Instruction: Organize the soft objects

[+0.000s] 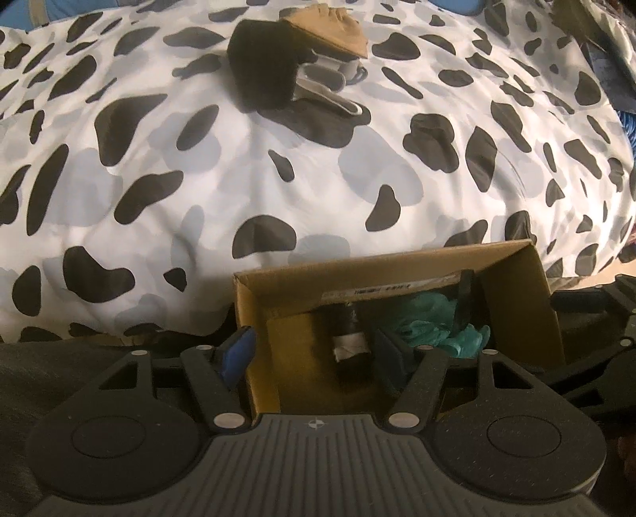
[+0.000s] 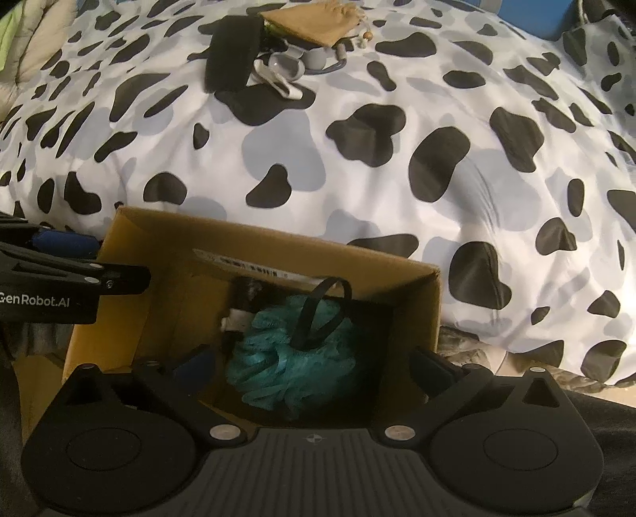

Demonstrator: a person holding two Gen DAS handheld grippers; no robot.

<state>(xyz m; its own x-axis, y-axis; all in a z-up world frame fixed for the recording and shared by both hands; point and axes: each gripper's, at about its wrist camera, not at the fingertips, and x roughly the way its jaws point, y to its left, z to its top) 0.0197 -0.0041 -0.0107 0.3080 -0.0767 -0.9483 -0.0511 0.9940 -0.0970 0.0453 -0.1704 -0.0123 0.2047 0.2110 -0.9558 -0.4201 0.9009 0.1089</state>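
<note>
An open cardboard box (image 1: 254, 318) (image 2: 131, 238) stands against the near edge of the bed. In it lie a teal mesh bath puff (image 2: 294, 366) (image 1: 433, 330) with a black loop and a black-and-white soft item (image 1: 349, 338). My right gripper (image 2: 314, 366) stands open over the box. The puff lies loose between its fingers and the pads do not press it. My left gripper (image 1: 314, 354) is open too, straddling the box's left wall, with its blue pad (image 1: 238, 350) outside and nothing held. Far back on the bed lie a black fabric piece (image 1: 262, 67) (image 2: 230, 51) and a tan drawstring pouch (image 1: 330, 32) (image 2: 314, 24).
The bed wears a white cover with black and grey cow spots (image 1: 318, 179) (image 2: 357, 159). Beside the black fabric sit small white and grey items (image 2: 282, 71). Dark cloth lies in the near foreground around the box. Blue things show at the far top edge.
</note>
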